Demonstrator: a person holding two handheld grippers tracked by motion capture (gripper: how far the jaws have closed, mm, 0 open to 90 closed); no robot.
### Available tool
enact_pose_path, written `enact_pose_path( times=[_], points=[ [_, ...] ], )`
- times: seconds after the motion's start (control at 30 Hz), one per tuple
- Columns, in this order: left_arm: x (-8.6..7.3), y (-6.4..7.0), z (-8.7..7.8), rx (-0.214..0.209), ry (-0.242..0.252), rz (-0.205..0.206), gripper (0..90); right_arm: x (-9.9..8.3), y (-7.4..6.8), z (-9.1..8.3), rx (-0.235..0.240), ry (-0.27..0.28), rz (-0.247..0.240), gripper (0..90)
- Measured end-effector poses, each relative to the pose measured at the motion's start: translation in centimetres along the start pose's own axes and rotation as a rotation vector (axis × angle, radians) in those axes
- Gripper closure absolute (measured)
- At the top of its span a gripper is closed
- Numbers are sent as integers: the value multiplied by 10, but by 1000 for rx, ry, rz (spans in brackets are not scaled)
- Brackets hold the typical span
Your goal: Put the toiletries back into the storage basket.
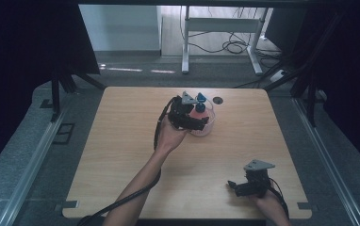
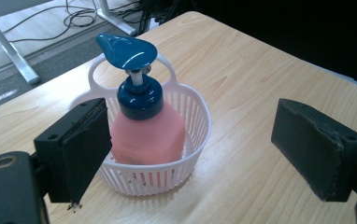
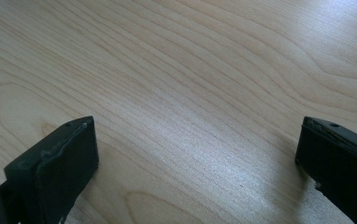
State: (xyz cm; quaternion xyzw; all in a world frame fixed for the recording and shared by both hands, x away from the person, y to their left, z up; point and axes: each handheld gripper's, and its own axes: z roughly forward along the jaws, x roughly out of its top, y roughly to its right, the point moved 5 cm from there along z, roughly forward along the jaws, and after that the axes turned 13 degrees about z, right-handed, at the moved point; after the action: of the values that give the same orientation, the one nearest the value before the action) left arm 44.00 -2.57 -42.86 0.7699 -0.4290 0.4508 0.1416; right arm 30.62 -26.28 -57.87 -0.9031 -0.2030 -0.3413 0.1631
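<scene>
In the high view, the left gripper (image 1: 198, 121) is held out over the far middle of the wooden table (image 1: 121, 155), at about 12 o'clock from the table's centre, with the left hand (image 1: 168, 134) wrapped around its body and a black cable (image 1: 135, 194) trailing back along the forearm toward 7 o'clock. Its own view shows the jaws spread wide and released, holding nothing: one black pad (image 2: 81, 149) sits at 8 o'clock of the picture, the other at 4 o'clock. Between them, nearer the left pad, stands a white slatted plastic basket (image 2: 193, 154) with a loop handle (image 2: 97, 70) at its far rim. Upright inside the basket is a pink soap bottle (image 2: 148, 135) with a dark blue collar and a blue pump head (image 2: 125, 49) whose spout points toward 10 o'clock. The left pad overlaps the basket's near wall in that picture; whether it touches cannot be told.

At 12 o'clock past the basket a small dark round hole (image 1: 218, 100) is set in the tabletop.

The right gripper (image 1: 234, 186) rests low at the table's near right corner, about 5 o'clock from centre, well apart from the basket, with the right hand (image 1: 267, 205) behind it. Its jaws also stand wide and released, bare wood grain (image 3: 190, 93) between them.
</scene>
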Motion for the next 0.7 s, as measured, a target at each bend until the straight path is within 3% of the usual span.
enact_pose_path(
  times=[0.7],
  points=[
    [-16,12,-14,-21,1,13,119,0,0,0,0,0,1,0]
  ],
)
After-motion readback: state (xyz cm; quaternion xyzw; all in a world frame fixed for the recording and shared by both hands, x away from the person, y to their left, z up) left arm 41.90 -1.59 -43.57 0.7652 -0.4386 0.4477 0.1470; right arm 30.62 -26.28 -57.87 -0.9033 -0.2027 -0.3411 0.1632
